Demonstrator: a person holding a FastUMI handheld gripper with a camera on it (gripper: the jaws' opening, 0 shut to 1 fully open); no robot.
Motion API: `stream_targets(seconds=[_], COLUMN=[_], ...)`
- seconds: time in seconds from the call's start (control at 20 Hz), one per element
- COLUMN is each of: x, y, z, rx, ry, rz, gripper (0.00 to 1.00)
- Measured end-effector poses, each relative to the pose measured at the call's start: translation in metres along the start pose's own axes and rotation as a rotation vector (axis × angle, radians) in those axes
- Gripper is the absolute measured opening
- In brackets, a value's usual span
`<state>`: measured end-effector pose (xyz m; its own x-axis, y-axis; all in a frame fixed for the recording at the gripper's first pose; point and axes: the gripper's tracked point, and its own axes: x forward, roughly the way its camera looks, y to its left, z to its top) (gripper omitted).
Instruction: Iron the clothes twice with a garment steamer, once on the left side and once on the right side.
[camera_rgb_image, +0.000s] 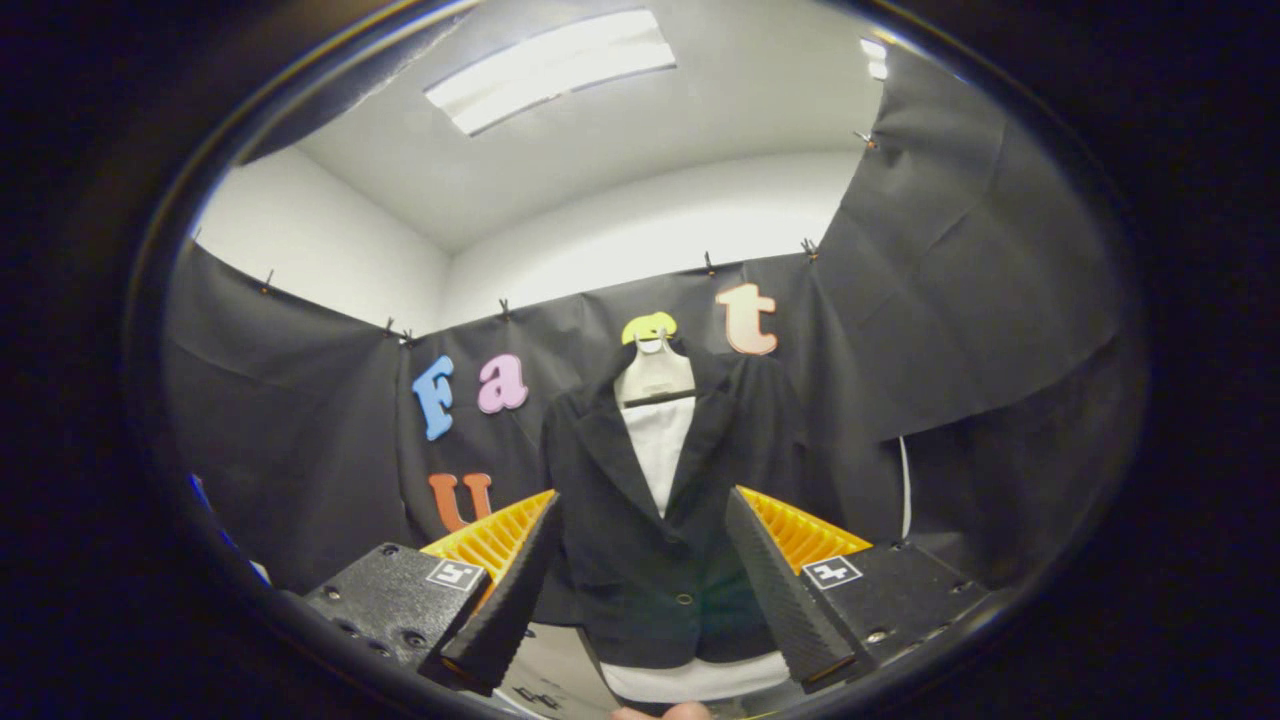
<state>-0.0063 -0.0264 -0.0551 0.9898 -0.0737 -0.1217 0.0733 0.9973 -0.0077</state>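
Note:
A black suit jacket hangs on a pale hanger over a white shirt, in front of the black cloth wall. It faces me, straight ahead and beyond the fingers. My gripper is open, its two fingers spread wide on either side of the jacket's lower half, with nothing between them. The white hem of the shirt shows under the jacket. A fingertip of a person's hand peeks in below the gripper.
Black cloth walls close in the booth on the left, back and right. A white cord runs down to the right of the jacket. A ceiling light glows overhead.

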Motion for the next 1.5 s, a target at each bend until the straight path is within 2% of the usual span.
stream_targets(seconds=[0.3,0.7,1.05,1.25,1.5], x=[-0.002,0.024,0.083,0.132,0.187], y=[0.011,0.070,0.182,0.261,0.353], z=[-0.061,-0.101,-0.135,-0.164,-0.211], rx=[-0.049,-0.042,-0.021,0.043,0.059], ry=[0.080,0.155,0.222,0.310,0.450], rz=[-0.153,-0.160,-0.076,0.015,0.152], gripper=[1.00,1.00,1.00,1.00,1.00])
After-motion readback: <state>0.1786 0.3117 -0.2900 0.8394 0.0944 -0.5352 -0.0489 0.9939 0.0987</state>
